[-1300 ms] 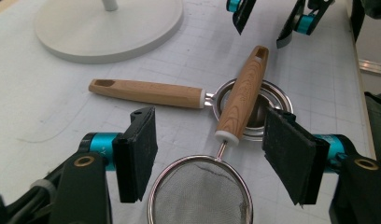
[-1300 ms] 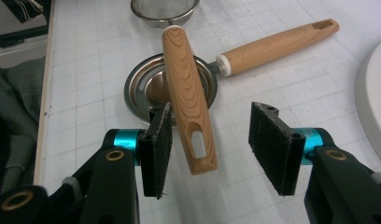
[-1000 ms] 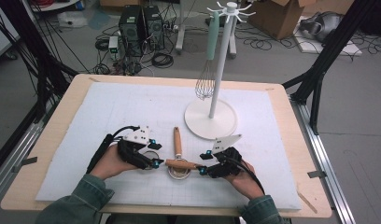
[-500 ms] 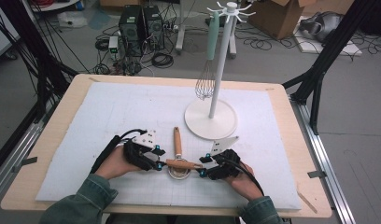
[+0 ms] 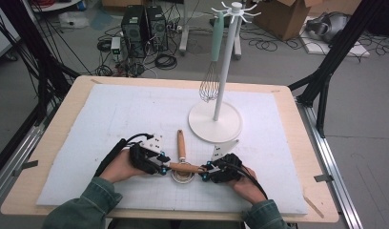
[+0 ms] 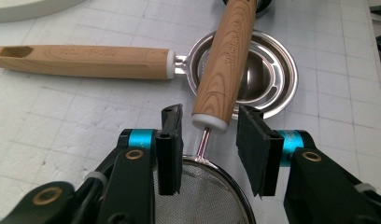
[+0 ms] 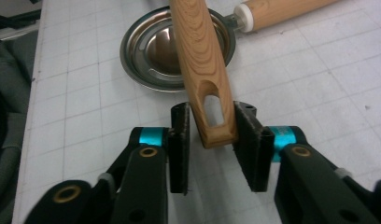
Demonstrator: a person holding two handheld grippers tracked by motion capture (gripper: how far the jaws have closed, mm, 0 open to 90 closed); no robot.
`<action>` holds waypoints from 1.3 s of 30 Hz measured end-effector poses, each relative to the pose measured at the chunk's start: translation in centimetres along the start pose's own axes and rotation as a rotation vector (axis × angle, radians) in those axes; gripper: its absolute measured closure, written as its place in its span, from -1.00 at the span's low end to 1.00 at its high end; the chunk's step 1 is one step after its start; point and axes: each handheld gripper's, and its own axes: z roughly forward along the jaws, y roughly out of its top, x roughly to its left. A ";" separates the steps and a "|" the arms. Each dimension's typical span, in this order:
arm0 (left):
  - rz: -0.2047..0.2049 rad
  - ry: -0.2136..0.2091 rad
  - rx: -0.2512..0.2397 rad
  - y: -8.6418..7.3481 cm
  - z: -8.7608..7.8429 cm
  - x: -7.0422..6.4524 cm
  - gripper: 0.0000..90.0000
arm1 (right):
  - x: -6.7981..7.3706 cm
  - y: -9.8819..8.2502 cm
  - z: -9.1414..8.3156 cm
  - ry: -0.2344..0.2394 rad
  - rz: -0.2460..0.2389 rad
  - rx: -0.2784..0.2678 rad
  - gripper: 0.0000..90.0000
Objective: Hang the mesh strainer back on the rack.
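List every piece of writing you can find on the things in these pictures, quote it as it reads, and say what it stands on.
Wooden handle of the metal slotted spoon lying on the mat: an engraved line of capital letters, seen upside down, too faint to read surely.
Wooden handle of the mesh strainer lying across the spoon's bowl: an engraved line running along it, too blurred to read.
No other writing is legible.

A light wooden tabletop point(image 5: 64, 112) carries a white gridded mat point(image 5: 126, 114) that covers most of it, leaving a bare wood border along every edge. On the mat, toward the far right corner, stands the round white base of a utensil stand point(image 5: 215, 121). Near the front edge, at the middle, lies a metal ladle-like spoon with a wooden handle point(image 5: 181, 144).
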 end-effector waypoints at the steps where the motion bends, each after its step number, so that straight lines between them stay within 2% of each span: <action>1: -0.002 0.001 -0.001 0.0 0.0 0.0 0.39 | 0.0 0.0 0.0 0.005 0.003 -0.001 0.52; 17: -0.007 -0.009 0.009 0.1 0.1 -0.1 0.40 | 0.4 0.9 -1.0 0.034 -0.023 -0.047 0.57; 21: -0.006 -0.008 -0.003 0.2 0.1 -0.2 0.39 | 0.5 1.2 -1.2 0.035 -0.035 -0.053 0.57; 25: -0.004 -0.002 0.004 0.2 0.0 -0.1 0.36 | 0.5 1.8 -1.5 0.037 -0.044 -0.058 0.57; 39: -0.003 0.015 -0.024 0.6 -0.3 -0.1 0.43 | 0.8 3.9 -2.5 0.029 -0.080 -0.110 0.58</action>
